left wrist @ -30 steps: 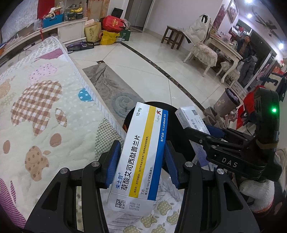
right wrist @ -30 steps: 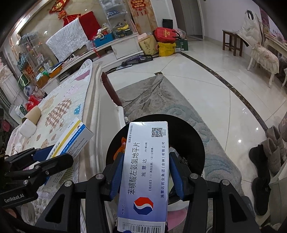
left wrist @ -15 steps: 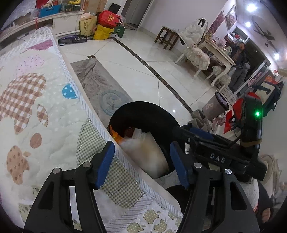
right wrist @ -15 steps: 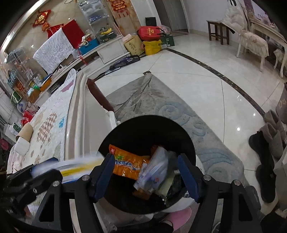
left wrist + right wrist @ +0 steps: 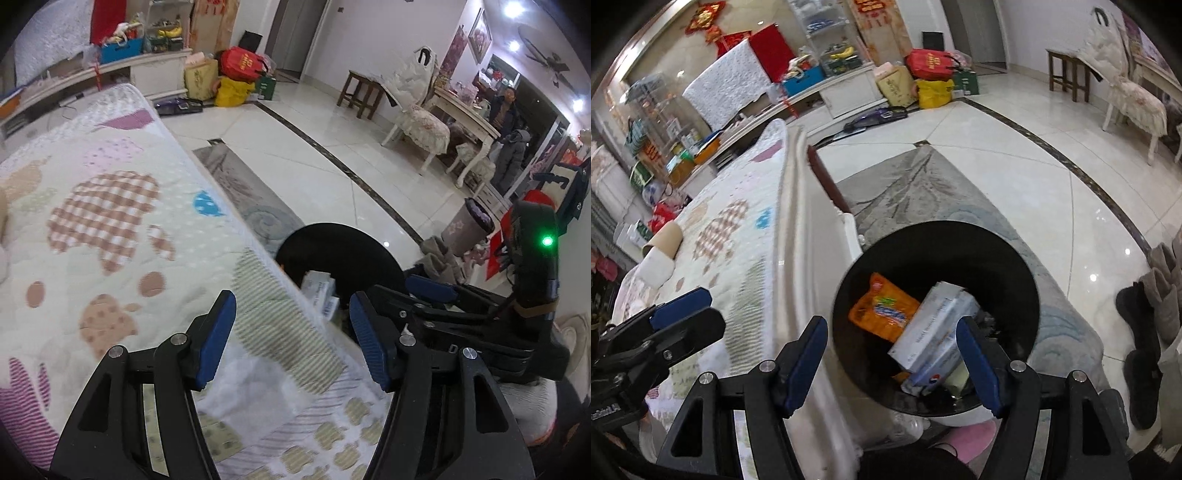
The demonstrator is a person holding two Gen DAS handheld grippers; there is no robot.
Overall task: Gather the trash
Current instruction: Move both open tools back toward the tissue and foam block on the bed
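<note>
A round black trash bin (image 5: 1015, 266) stands on the floor beside the bed; its rim also shows in the left wrist view (image 5: 369, 243). Inside lie white medicine boxes (image 5: 934, 328), also seen in the left wrist view (image 5: 319, 291), and an orange snack packet (image 5: 882, 312). My right gripper (image 5: 892, 354) is open and empty, just above the bin's near edge. My left gripper (image 5: 290, 332) is open and empty over the bed's edge; it also shows at the left in the right wrist view (image 5: 683, 317).
The bed's patterned quilt (image 5: 96, 229) fills the left. A cardboard roll (image 5: 665, 240) and a white roll (image 5: 655, 267) lie on the bed. A grey rug (image 5: 923, 184) lies under the bin. Boots (image 5: 1145, 332) stand at the right. Chairs and a table (image 5: 424, 122) stand far back.
Both grippers opened and dropped their medicine boxes into the bin. The left gripper then moved back over the bed; the boxes have settled in the bin.
</note>
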